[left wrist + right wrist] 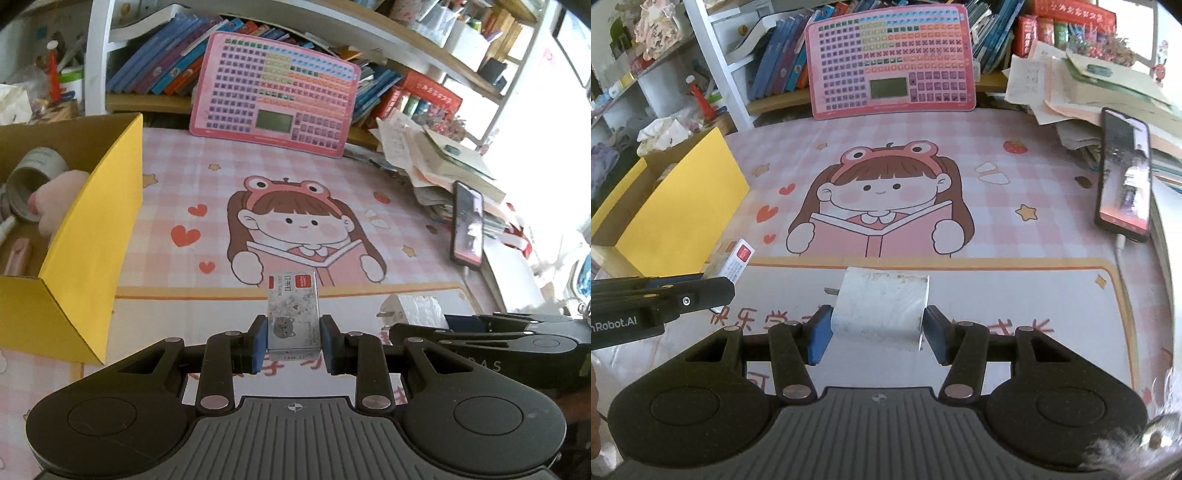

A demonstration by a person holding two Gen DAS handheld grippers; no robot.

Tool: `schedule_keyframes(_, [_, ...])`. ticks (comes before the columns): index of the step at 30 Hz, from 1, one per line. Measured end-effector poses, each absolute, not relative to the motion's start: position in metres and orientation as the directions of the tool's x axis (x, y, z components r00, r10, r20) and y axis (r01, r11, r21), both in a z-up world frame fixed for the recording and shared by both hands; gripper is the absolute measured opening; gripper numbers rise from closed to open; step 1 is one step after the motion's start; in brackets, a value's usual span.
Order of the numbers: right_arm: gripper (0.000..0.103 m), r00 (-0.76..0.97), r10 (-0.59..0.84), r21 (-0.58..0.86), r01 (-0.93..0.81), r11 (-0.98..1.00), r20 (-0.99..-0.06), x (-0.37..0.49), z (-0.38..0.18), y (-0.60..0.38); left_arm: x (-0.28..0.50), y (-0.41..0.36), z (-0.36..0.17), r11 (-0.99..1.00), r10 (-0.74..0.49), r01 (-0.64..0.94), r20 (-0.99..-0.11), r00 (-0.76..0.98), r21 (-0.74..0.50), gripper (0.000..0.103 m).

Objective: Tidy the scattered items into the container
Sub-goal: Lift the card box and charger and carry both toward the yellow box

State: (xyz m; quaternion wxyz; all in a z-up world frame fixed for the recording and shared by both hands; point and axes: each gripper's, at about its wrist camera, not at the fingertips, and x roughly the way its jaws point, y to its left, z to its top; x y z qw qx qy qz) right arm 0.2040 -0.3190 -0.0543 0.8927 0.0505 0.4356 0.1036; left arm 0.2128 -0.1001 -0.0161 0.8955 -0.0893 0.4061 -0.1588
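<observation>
My left gripper (293,326) is shut on a small box of staples (293,306), white with a red label and a cat picture, lifted above the pink cartoon mat (207,177). The same staples box (737,260) shows at the left of the right wrist view, close to the yellow cardboard box (690,206). My right gripper (877,326) is shut on a white plug adapter (882,302), whose prongs point left. The yellow box (92,240) stands open at the left, holding a grey tape roll (33,173), a pink soft item (59,199) and other small things.
A phone (1126,173) leans against a messy paper stack (1082,85) at the right, with a cable running from it. A pink button board (890,59) stands at the mat's back against bookshelves (166,62). The right gripper body (480,332) lies close beside my left one.
</observation>
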Motion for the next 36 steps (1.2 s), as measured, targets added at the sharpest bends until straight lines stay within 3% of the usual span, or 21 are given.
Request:
schedule_keyframes(14, [0.051, 0.639, 0.152, 0.163, -0.043, 0.986, -0.754, 0.135, -0.043, -0.257, 0.152, -0.039, -0.008, 0.91, -0.414, 0.299, -0.665, 0.621, -0.288, 0.028])
schedule_keyframes(36, [0.051, 0.643, 0.177, 0.123, -0.128, 0.984, -0.745, 0.045, -0.033, -0.121, 0.061, 0.086, -0.006, 0.932, -0.361, 0.23, -0.682, 0.635, -0.279, 0.028])
